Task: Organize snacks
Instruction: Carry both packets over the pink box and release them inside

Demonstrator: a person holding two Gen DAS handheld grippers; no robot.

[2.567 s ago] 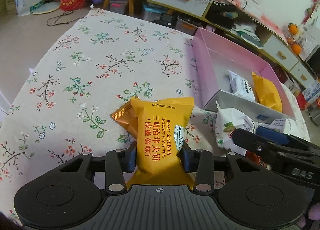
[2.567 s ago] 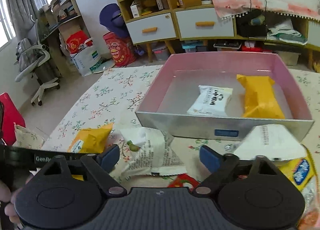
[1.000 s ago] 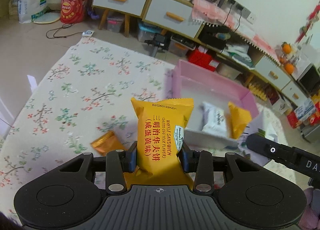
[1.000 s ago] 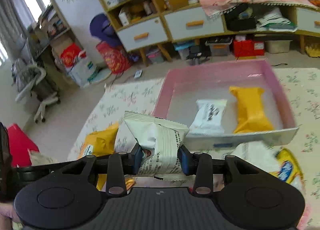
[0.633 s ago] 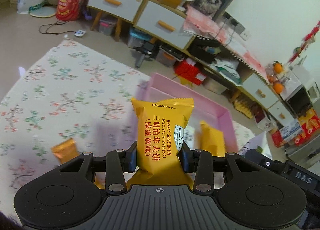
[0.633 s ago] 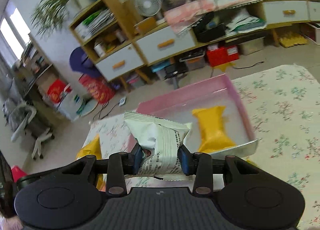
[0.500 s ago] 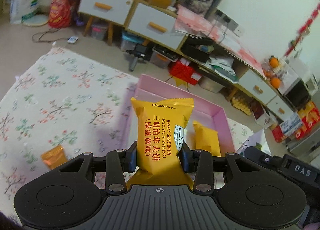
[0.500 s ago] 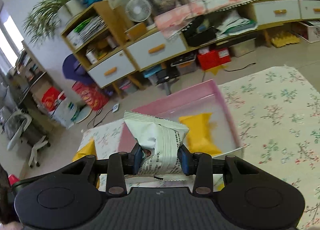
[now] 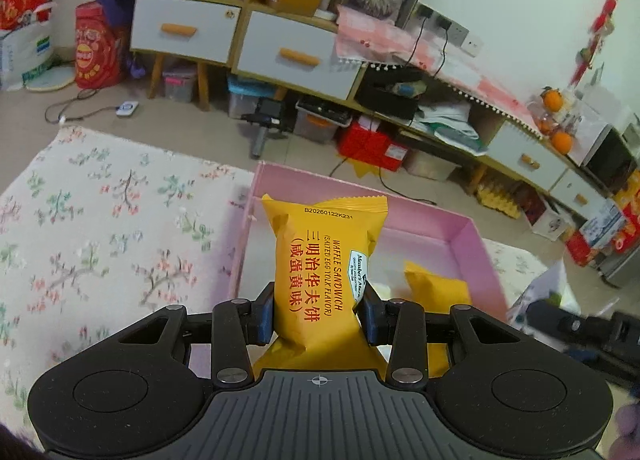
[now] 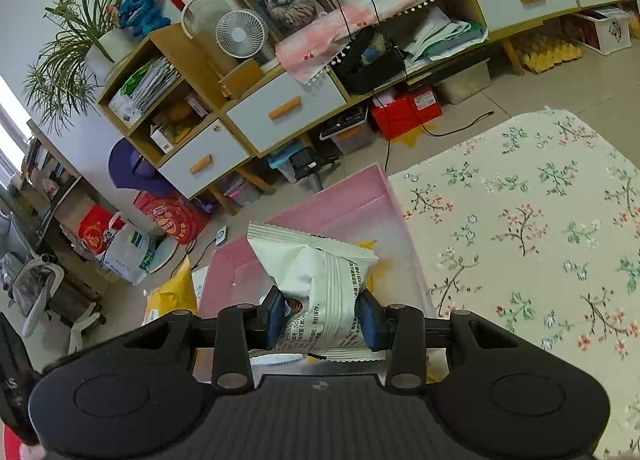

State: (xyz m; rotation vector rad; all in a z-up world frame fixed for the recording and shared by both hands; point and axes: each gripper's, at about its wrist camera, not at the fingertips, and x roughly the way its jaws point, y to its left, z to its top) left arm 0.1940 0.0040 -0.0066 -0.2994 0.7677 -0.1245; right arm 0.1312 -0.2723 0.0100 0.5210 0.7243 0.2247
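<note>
1. The left gripper (image 9: 319, 318) is clamped on the yellow snack (image 9: 322, 260); the right gripper (image 10: 320, 320) is clamped on the white snack (image 10: 320, 284).
2. Both snacks were low over the table before; now they hang over the pink box (image 9: 472, 238), ready to drop in.

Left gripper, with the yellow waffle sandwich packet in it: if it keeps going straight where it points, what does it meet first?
Probably the inside of the pink box: the left gripper aims the yellow waffle sandwich packet over the near rim, though depth is hard to judge.

A snack packet (image 9: 436, 286) lies in the box (image 9: 468, 236) on the tablecloth (image 9: 100, 228).
</note>
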